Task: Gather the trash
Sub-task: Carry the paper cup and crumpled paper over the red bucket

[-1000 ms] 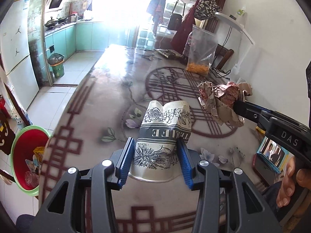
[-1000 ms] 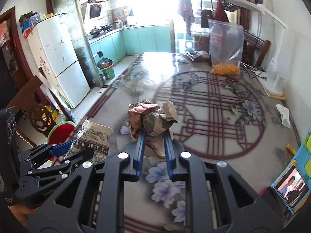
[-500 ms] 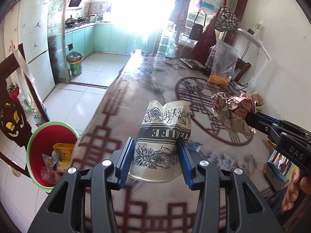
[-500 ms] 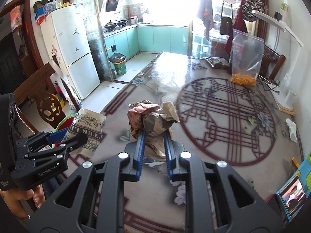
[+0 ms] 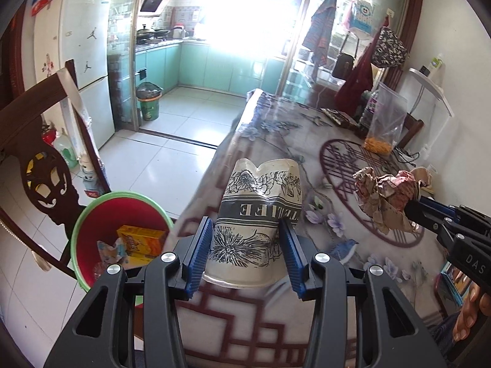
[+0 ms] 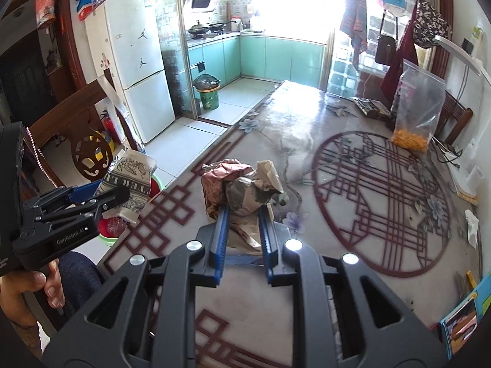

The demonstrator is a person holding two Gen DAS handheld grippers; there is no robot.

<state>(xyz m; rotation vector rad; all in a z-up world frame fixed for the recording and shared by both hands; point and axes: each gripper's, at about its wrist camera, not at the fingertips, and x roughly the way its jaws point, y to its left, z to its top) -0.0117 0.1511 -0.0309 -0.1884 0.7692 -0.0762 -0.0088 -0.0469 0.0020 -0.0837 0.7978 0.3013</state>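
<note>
From the left wrist view, the left gripper (image 5: 248,253) has its blue pads pressed against the sides of a crushed paper cup (image 5: 256,214), which points away along the fingers, mouth far, base near. The relation that counts is cup to bin: the red bin (image 5: 92,214) with the green rim stands on the floor to the near left, lower than the table edge (image 5: 196,196), and the cup hangs over that edge, just right of the bin's opening. A yellow box (image 5: 139,239) already lies inside. I judge the next move is a short swing left and a release. At the right of this view, the right gripper (image 5: 412,210) pinches a crumpled paper wad (image 5: 386,196), farther from the bin.

From the right wrist view, the right gripper (image 6: 242,230) is squeezed onto the crumpled paper wad (image 6: 242,187), held above the patterned table (image 6: 353,141). The left gripper (image 6: 101,193) with the paper cup (image 6: 130,171) sits to the left, over the table's left edge, and the red bin (image 6: 112,228) peeks out beneath it. The left hand is plainly nearer the bin; the wad must cross leftward over the edge to follow.
</note>
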